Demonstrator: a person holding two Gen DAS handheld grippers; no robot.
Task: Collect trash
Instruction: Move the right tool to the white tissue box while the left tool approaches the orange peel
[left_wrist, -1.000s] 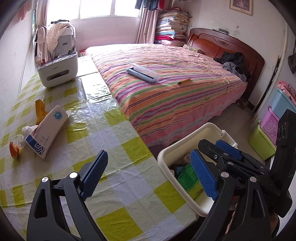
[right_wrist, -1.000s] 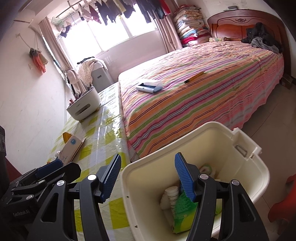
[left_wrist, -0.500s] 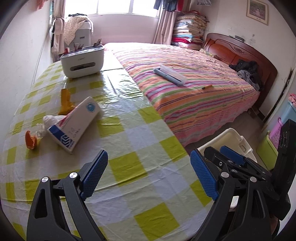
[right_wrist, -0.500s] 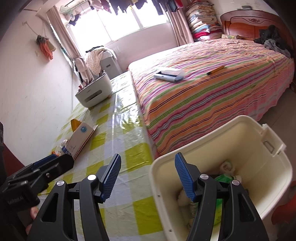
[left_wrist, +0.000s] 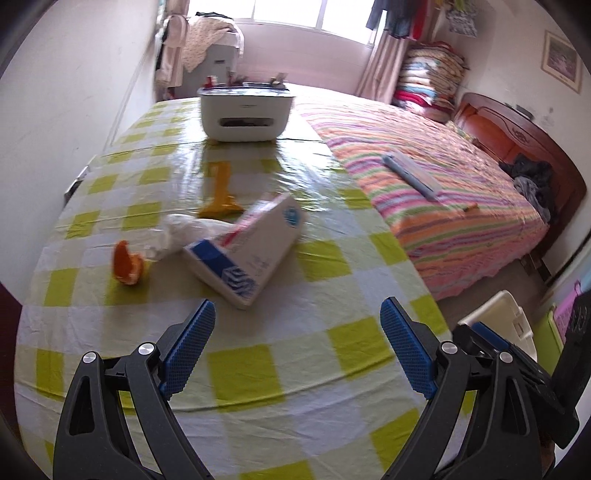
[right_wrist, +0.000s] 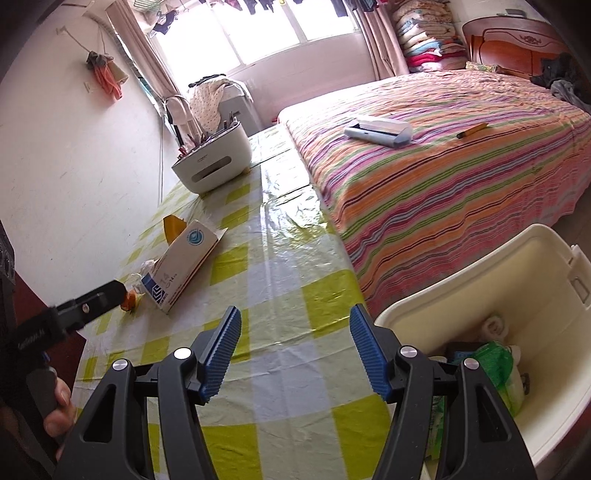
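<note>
My left gripper hung over the near edge of the table, its blue pads wide apart with nothing between them. My right gripper was spread the same way and empty, just beside the white bin that stood off the table's right edge and held a green wrapper and other scraps. Farther in on the checked cloth lay a white and blue carton on its side. Left of the carton sat an orange peel and what looked like crumpled white plastic, blurred. Behind the carton lay a yellow piece, and beyond that a white organizer.
</note>
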